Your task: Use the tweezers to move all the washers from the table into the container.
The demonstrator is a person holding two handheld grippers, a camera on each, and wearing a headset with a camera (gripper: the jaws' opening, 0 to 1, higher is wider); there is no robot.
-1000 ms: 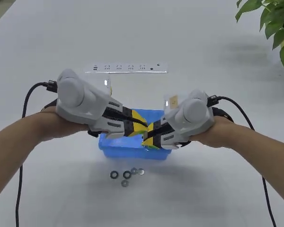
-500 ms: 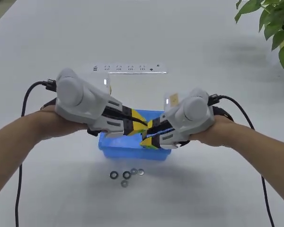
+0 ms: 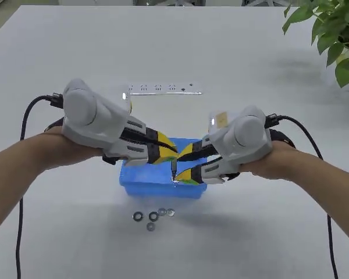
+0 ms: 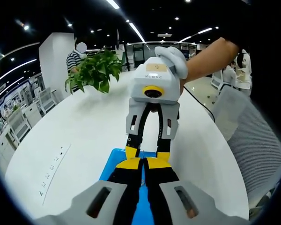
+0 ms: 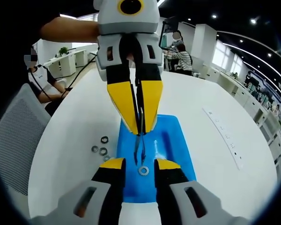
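1. The white tabletop carries a blue container toward its middle.
2. The left gripper reaches over the container. Its jaws are pressed together on the tweezers, which point down into it.
3. The right gripper faces it across the container, jaws spread.
4. One washer lies on the container floor by the tweezer tips; whether they touch it is unclear.
5. Loose washers cluster on the tabletop just beside the container's near wall.
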